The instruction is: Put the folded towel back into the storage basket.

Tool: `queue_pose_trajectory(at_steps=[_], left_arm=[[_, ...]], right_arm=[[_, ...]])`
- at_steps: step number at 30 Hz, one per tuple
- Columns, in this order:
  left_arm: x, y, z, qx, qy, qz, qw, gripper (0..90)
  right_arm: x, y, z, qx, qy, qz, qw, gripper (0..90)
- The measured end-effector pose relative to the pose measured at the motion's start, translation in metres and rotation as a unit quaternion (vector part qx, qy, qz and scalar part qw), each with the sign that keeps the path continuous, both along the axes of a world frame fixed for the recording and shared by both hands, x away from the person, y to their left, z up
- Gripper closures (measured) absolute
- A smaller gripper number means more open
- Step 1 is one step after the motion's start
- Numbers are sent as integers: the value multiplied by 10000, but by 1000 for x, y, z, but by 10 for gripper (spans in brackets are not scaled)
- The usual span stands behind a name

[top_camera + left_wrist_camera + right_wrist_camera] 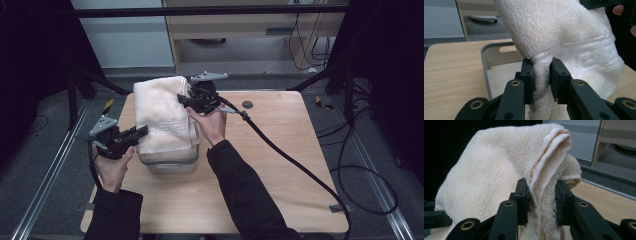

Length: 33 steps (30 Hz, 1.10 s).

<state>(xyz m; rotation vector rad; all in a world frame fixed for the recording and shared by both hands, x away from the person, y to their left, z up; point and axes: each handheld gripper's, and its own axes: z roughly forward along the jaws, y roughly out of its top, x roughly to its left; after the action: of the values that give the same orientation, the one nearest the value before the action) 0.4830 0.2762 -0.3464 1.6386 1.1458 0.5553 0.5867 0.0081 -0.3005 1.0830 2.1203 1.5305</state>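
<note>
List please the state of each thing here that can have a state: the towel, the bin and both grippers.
Towel: folded, held up, draped over the bin.
Bin: open, no lid, inside mostly hidden.
Left gripper: shut on the towel.
Right gripper: shut on the towel.

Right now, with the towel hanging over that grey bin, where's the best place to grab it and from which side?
Grip the towel at its bunched edges, one at each end, coming in level from the sides. There the cloth gathers into thick folds that fit between the jaws, as the left gripper and right gripper each pinch one now above the grey bin.
</note>
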Motion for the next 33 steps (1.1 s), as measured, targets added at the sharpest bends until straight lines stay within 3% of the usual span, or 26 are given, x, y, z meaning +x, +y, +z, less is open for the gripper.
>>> queue_pose_trajectory(at_steps=[11,33], left_arm=[[14,7,-14,116,149,124,9997,738],[32,10,-44,362,533,266,9976,738]], right_arm=[[15,11,-20,19,161,-56,9999,685],[31,27,-59,-268,387,-208,9987,683]])
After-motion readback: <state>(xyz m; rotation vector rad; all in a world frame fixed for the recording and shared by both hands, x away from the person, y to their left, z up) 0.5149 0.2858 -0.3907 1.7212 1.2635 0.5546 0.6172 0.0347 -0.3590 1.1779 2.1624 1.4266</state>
